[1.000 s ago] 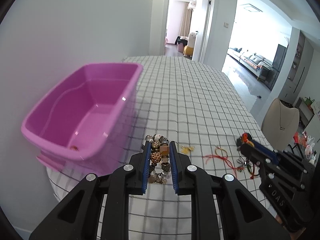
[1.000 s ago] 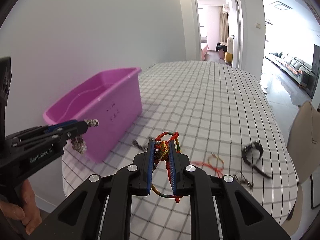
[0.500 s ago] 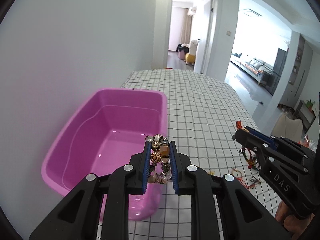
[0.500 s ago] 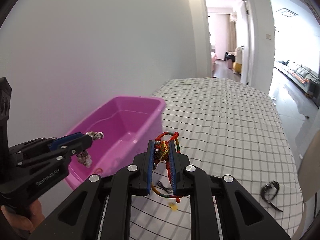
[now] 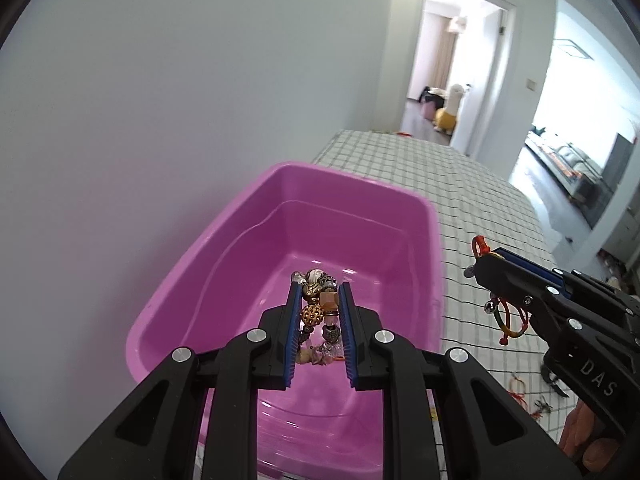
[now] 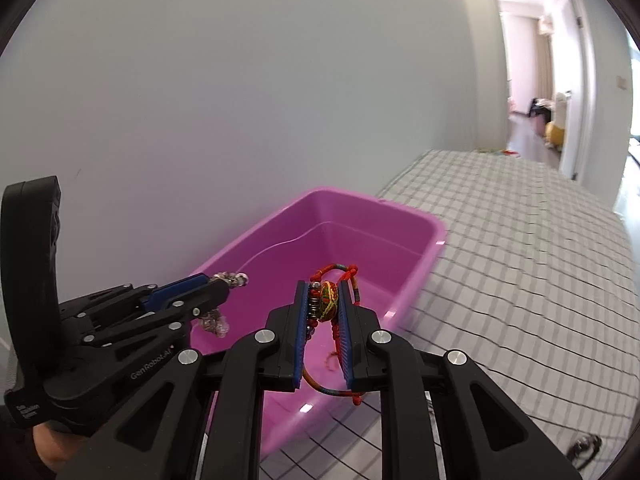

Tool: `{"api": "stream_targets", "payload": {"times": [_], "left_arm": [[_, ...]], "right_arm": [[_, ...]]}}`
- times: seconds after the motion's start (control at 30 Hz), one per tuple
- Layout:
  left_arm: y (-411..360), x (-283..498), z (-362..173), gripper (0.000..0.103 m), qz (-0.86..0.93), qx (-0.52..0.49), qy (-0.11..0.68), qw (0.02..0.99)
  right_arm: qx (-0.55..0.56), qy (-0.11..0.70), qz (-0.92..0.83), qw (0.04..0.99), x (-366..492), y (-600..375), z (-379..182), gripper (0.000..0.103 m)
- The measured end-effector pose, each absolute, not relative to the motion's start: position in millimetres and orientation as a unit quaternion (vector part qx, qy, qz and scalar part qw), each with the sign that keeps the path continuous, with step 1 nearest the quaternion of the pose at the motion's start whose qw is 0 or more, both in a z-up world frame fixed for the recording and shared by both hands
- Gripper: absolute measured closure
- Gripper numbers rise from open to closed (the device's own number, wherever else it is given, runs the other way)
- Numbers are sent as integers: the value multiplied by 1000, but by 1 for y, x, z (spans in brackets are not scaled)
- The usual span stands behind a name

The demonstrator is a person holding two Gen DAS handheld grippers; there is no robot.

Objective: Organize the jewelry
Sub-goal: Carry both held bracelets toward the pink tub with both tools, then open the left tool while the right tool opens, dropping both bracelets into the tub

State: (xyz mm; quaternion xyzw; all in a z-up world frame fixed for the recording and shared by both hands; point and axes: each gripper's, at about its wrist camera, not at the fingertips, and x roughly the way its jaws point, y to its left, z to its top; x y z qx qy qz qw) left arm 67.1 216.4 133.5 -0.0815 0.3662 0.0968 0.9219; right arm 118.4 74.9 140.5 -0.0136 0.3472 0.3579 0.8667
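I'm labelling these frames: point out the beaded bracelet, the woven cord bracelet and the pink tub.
beaded bracelet [image 5: 313, 314], left wrist view, gold bead
woven cord bracelet [image 6: 329, 299], right wrist view, central knot
pink tub [image 5: 434, 216], left wrist view, far rim corner

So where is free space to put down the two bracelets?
The pink tub floor looks bare, walled by its rim. The checked cloth beyond the tub is bare too. Near the right claw, small jewelry crowds the cloth.

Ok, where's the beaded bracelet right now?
The beaded bracelet is clamped in the left gripper, seen over the pink tub in the left wrist view; the right gripper is beside it.
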Motion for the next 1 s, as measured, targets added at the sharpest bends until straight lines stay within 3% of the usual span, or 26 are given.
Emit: {"api": "stream_targets", "payload": {"times": [0.63, 0.73, 0.8, 0.83, 1.0], "left_arm": [[268, 98, 73, 82, 153, -135, 456, 866], [267, 97, 73, 70, 160, -131, 455, 866], [268, 96, 73, 41, 168, -126, 455, 865], [267, 93, 75, 36, 170, -127, 451, 867], [270, 88, 80, 23, 180, -126, 449, 866]], "right_arm": [[-65, 441, 376, 812, 160, 136, 83, 88], [-70, 454, 366, 809, 165, 139, 76, 88], [-74, 461, 356, 810, 167, 138, 74, 79], [-72, 461, 353, 811, 168, 136, 73, 67], [-67, 450, 348, 820, 166, 129, 80, 55]]}}
